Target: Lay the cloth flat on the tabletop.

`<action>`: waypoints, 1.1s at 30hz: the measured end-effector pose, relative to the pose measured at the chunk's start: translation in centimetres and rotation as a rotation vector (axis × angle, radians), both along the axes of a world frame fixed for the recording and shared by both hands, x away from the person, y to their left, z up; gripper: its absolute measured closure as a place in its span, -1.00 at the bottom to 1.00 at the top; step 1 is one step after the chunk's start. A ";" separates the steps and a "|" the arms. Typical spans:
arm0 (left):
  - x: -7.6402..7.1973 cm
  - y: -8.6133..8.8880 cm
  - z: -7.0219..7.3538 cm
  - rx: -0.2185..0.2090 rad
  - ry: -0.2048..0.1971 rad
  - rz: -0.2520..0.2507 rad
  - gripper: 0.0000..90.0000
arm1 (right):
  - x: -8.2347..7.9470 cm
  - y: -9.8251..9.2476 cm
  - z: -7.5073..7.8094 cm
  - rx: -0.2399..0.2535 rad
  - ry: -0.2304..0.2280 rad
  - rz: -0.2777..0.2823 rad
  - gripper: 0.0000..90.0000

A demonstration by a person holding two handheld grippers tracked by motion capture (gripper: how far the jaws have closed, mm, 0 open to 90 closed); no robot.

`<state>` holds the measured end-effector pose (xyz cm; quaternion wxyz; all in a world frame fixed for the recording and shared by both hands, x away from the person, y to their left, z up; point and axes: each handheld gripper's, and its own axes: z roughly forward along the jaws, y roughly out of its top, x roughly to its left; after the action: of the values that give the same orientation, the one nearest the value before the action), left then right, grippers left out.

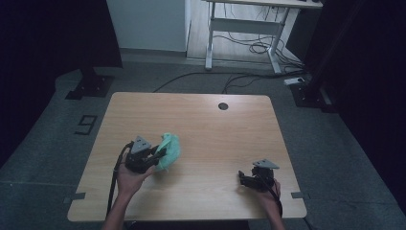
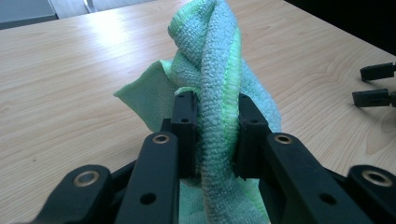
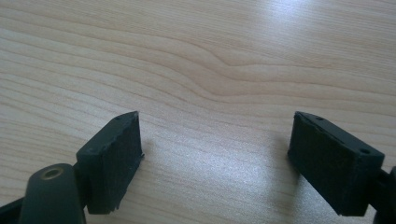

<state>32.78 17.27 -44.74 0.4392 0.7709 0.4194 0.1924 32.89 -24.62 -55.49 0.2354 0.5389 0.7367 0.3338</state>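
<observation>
**Green cloth pinched in the left gripper**

Black jaws of the left gripper (image 2: 212, 135) are clamping a twisted green microfibre cloth (image 2: 215, 79), which is bunching up between the pads and rising above the wooden table (image 2: 70, 70). Seen from above, the cloth (image 1: 168, 151) is sitting at the table's left-front area. Well apart, the right gripper (image 3: 215, 158) is resting low over bare wood, its jaws standing wide with nothing between them.
</observation>
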 end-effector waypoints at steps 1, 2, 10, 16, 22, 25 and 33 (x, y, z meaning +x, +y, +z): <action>0.2 -0.3 0.0 -0.003 0.000 -0.001 0.64 | 0.0 0.0 0.0 0.001 0.000 -0.002 -0.61; 0.2 -0.3 0.0 -0.003 0.000 -0.001 0.64 | 0.0 0.0 0.0 0.001 0.001 -0.003 -0.61; 0.9 -2.0 0.3 0.010 -0.004 -0.026 0.64 | 0.0 0.0 0.0 0.000 0.000 -0.006 -0.61; 1.6 -4.0 0.6 0.019 -0.010 -0.055 0.64 | 0.0 0.0 0.0 0.001 0.001 -0.006 -0.61; 2.7 -6.2 -0.1 0.022 0.006 -0.078 0.64 | 0.0 0.0 0.0 0.002 0.001 -0.006 -0.61; 3.1 -7.2 -0.7 0.026 0.013 -0.088 0.64 | 0.0 0.0 0.0 0.002 0.001 -0.006 -0.61; 4.0 -9.3 -2.8 0.014 0.055 -0.101 0.63 | 0.0 0.0 0.0 0.002 0.001 -0.006 -0.61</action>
<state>36.77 7.95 -47.54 0.4311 0.7992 0.3905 0.1517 32.88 -24.63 -55.48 0.2353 0.5416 0.7349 0.3336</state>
